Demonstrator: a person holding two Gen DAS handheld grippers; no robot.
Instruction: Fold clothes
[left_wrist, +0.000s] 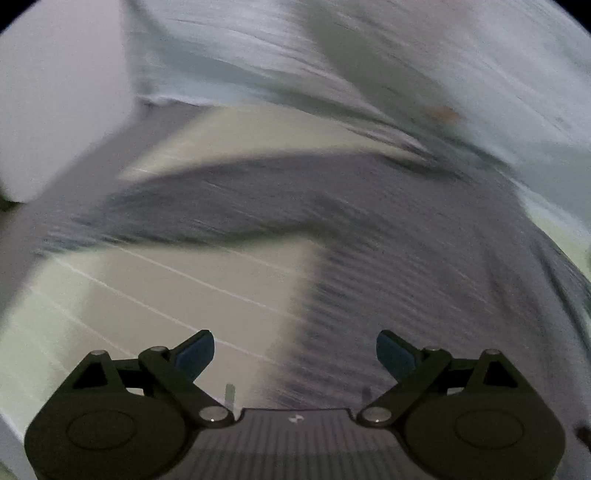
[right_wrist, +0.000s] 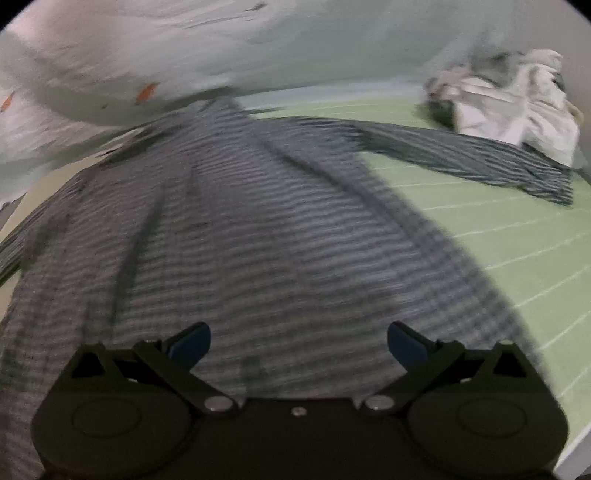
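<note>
A grey striped long-sleeved shirt lies spread flat on a pale green mat, one sleeve stretched toward the far right. In the blurred left wrist view the same shirt fills the right half, with its other sleeve running left. My left gripper is open and empty, just above the shirt's left edge. My right gripper is open and empty, low over the shirt's body.
A crumpled heap of white and grey clothes lies at the far right by the sleeve end. A pale sheet with orange marks lies behind the shirt; it also shows in the left wrist view. The green mat with white lines shows at the left.
</note>
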